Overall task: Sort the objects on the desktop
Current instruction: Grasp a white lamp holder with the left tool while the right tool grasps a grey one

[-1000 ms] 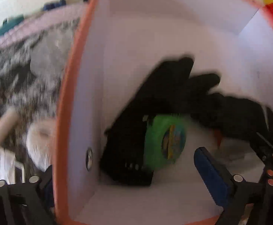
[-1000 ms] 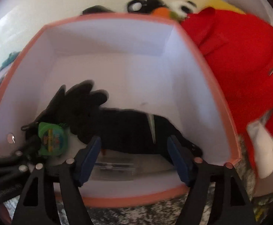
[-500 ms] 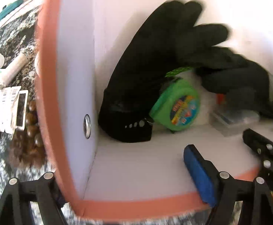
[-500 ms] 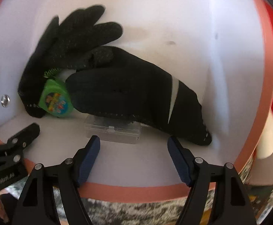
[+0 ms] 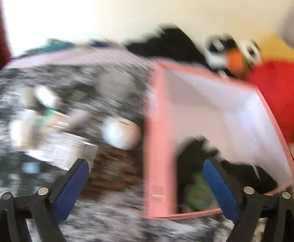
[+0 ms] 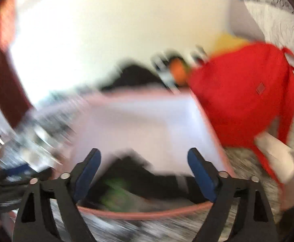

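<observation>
Both views are motion-blurred. A pink-rimmed white box (image 5: 157, 133) (image 6: 147, 214) holds black gloves (image 5: 241, 171) (image 6: 147, 177) and a green tape measure (image 5: 197, 193) (image 6: 112, 193). My left gripper (image 5: 145, 189) is open and empty, straddling the box's left wall from above. My right gripper (image 6: 145, 177) is open and empty, above the box's near rim. Left of the box on the marbled desktop (image 5: 106, 217) lie a white round object (image 5: 120, 135), brown beads (image 5: 114, 171) and labelled packets (image 5: 56, 149).
A red plush garment (image 5: 278, 92) (image 6: 247, 100) lies right of the box, with a black, white and orange toy (image 5: 233, 56) behind it. A pale wall stands at the back. Blurred clutter (image 6: 26, 147) lies at the left.
Both grippers have pulled back and up out of the box, so the views now show the desk and wall. The gloves and tape measure stay inside.
</observation>
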A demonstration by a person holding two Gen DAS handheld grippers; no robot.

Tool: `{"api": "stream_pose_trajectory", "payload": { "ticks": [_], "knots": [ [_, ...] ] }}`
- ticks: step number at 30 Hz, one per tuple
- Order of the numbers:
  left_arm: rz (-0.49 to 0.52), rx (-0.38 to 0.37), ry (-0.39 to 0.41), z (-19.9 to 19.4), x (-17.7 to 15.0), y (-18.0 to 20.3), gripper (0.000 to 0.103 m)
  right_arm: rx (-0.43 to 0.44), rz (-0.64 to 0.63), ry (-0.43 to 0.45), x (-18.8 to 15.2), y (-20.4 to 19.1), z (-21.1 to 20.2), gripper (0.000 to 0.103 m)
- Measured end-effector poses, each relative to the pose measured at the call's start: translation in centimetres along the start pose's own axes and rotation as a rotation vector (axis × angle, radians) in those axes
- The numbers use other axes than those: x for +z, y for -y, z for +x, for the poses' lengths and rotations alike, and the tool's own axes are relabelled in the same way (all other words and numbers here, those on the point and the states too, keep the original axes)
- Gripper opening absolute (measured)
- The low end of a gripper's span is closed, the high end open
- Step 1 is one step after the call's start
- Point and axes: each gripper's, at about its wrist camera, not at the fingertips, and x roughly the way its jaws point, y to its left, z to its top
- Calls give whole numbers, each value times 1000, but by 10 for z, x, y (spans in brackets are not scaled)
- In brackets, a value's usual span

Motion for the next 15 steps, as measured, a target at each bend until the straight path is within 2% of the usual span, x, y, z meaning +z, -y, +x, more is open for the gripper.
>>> {"api": "stream_pose_trajectory", "payload": {
  "ticks": [1, 2, 4, 7, 10, 11, 13, 15],
  "knots": [
    [-25, 28, 24, -4, -2, -22, 100, 61, -17, 47, -3, -21, -9, 103],
    [-50, 56, 49, -9, -4, -43, 102, 121, -34, 95, -5, -42, -18, 103],
    [-82, 126, 77, -10, -9, -86, 102, 211, -95, 130, -11, -91, -18, 103],
    [-102, 220, 38, 21, -19, -149, 102, 308, -206, 133, -33, -168, 10, 103],
    [-198, 252, -20, 62, -32, -204, 101, 296, -274, 4, -60, -225, 64, 103],
    [-219, 237, -44, 72, -33, -212, 101, 289, -294, -42, -68, -243, 82, 103],
    [-259, 207, -85, 91, -34, -227, 101, 277, -264, -154, -78, -262, 124, 102],
    [-284, 191, -83, 105, -27, -236, 101, 253, -207, -230, -81, -259, 154, 102]
  ]
}}
